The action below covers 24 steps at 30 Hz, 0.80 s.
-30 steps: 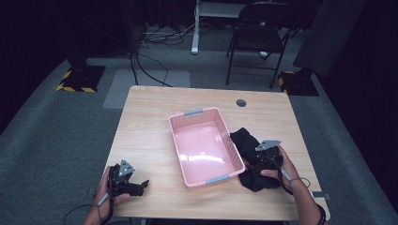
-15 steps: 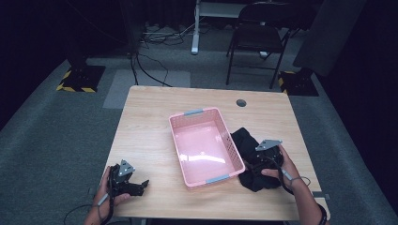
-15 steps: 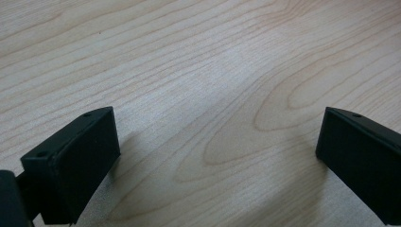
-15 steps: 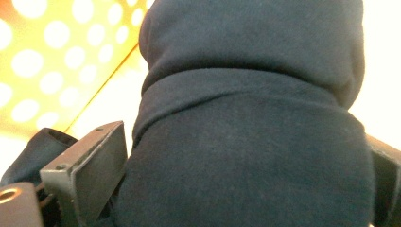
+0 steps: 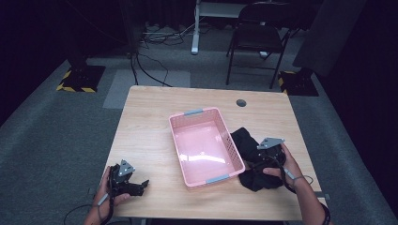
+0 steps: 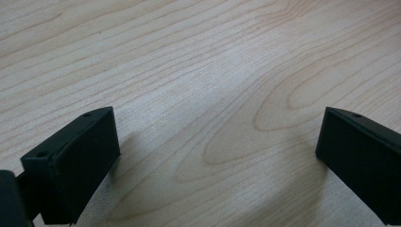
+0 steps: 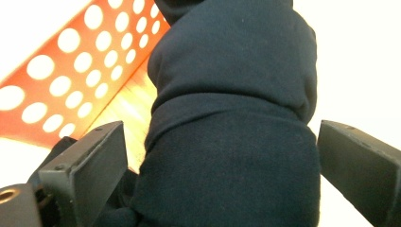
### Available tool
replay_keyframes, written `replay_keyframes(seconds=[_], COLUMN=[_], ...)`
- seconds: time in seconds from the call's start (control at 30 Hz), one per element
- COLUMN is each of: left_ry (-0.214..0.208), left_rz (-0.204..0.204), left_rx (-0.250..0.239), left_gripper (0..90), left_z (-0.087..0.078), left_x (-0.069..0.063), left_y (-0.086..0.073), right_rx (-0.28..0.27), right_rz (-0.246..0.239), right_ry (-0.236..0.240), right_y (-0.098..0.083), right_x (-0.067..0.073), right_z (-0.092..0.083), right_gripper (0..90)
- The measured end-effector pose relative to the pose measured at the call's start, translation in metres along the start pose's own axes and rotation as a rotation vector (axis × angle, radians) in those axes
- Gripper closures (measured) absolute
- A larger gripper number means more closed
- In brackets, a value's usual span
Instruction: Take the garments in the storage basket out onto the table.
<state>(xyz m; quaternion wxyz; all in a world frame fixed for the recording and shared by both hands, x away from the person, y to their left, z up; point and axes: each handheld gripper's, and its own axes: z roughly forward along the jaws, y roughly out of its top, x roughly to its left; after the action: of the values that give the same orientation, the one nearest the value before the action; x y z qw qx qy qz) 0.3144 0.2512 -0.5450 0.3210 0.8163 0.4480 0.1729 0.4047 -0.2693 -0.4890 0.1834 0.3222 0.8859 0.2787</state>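
Here, a pink basket sits near the middle of a light wooden table. The basket has walls full of small round holes and a grey handle at each short end. Nothing lies inside it; its pale floor is bare. A bundle of black cloth lies on the table, touching the basket's right side. The right gripper is down on this cloth, held by the person's right hand. In the right gripper view, its 2 black jaws stand wide apart, 1 on each side of the dark cloth, and they do not squeeze it. The cloth bulges up between them in 2 soft folds. Behind it, the basket wall shows its rows of holes. The left gripper rests at the near left corner of the table, well apart from the basket, in the person's left hand. In the left gripper view, its jaws are also spread wide, with bare wood between them. A round hole sits in the tabletop near the far edge. A black folding chair stands on the grey floor beyond the table.
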Motion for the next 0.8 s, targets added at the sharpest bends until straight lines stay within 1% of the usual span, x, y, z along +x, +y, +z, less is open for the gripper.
replay_keyframes(seconds=[0.5,0.8], left_ry=[0.000,0.000], left_rz=[-0.001,0.000], left_rx=[0.000,0.000], left_gripper=[0.0,0.0], left_z=[0.000,0.000], left_x=[0.000,0.000], left_y=[0.000,0.000], right_rx=[-0.026,-0.038], right_rz=[-0.059,-0.073], right_ry=[-0.036,-0.055], right_y=[0.012,0.013], right_x=[0.006,0.007], right_z=[-0.025,-0.040], right_gripper=[3.4,3.3])
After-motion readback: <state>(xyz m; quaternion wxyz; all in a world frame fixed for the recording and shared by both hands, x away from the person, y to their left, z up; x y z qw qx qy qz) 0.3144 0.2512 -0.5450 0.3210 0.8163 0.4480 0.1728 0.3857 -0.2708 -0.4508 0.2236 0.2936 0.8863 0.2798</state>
